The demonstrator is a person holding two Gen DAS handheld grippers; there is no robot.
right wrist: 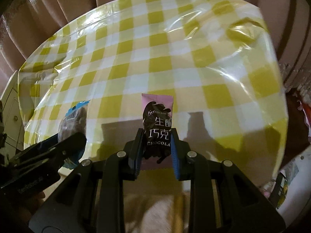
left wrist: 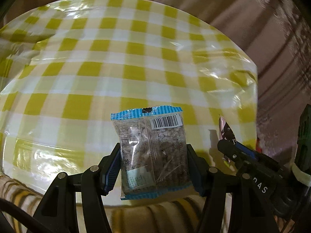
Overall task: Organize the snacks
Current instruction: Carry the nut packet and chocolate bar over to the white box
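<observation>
Snack packets sit one in each gripper above a table covered with a yellow-and-white checked cloth. The left gripper is closed on a clear packet with blue striped ends, held upright with its barcode side toward the camera. The right gripper is clamped on a pink-and-black chocolate packet, also upright. Both packets are held near the table's front edge, side by side. Brown curtains hang behind the table.
</observation>
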